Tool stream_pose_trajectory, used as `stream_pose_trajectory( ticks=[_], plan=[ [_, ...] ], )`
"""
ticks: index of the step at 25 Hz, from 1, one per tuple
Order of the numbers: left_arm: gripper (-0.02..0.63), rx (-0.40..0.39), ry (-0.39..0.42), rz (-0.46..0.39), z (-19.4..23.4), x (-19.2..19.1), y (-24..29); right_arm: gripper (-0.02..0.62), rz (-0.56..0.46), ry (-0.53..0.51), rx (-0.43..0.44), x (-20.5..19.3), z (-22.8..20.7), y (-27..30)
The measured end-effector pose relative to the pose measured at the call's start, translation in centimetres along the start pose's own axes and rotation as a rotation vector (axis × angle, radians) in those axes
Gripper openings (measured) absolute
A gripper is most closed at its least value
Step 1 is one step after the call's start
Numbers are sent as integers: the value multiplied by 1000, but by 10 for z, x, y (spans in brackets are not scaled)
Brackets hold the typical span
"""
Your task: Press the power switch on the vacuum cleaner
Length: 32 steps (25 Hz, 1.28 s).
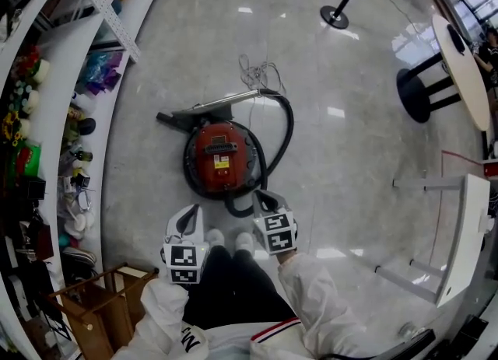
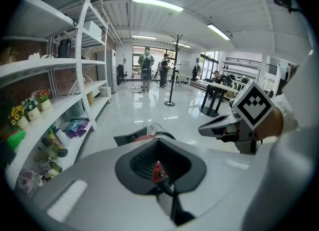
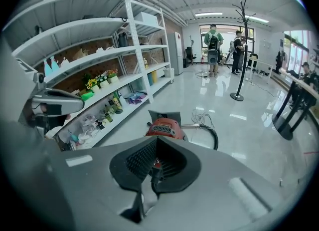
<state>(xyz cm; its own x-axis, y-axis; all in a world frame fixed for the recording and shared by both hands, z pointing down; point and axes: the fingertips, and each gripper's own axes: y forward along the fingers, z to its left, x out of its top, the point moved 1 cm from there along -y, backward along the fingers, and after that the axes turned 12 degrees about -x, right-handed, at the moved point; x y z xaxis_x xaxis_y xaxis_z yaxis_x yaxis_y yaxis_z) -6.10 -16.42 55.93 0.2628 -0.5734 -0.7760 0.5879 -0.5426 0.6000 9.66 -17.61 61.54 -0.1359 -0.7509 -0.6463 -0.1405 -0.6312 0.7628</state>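
A round red vacuum cleaner (image 1: 222, 156) with a black rim sits on the glossy floor just ahead of my feet. Its black hose (image 1: 286, 129) loops round its right side, and a metal wand (image 1: 226, 103) lies behind it. My left gripper (image 1: 189, 214) hangs near the vacuum's lower left, and my right gripper (image 1: 263, 198) near its lower right edge. Both are above the floor and touch nothing. In the left gripper view the jaws (image 2: 159, 167) are shut and empty, with the vacuum (image 2: 145, 137) just past them. The right gripper (image 3: 154, 167) is shut too, with the vacuum (image 3: 164, 126) ahead.
White shelving (image 1: 66, 94) with flowers and bottles runs along the left. A wooden crate (image 1: 93, 304) stands at my left foot. A round table on a black base (image 1: 459, 67), a coat stand base (image 1: 334, 16) and a white frame (image 1: 459, 234) stand on the right. People stand far down the hall.
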Motion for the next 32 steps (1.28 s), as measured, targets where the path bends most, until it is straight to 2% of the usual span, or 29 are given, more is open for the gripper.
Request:
stream_pose_trajectory(
  ticks=[6, 20, 32],
  plan=[
    [0, 17, 33, -44, -2, 32, -12, 0, -65, -4, 2, 34, -6, -27],
    [0, 9, 72, -131, -26, 86, -73, 0, -189, 41, -14, 76, -14, -121],
    [0, 28, 122, -209, -29, 120, -106, 0, -305, 30, 28, 111, 8, -185]
  ],
)
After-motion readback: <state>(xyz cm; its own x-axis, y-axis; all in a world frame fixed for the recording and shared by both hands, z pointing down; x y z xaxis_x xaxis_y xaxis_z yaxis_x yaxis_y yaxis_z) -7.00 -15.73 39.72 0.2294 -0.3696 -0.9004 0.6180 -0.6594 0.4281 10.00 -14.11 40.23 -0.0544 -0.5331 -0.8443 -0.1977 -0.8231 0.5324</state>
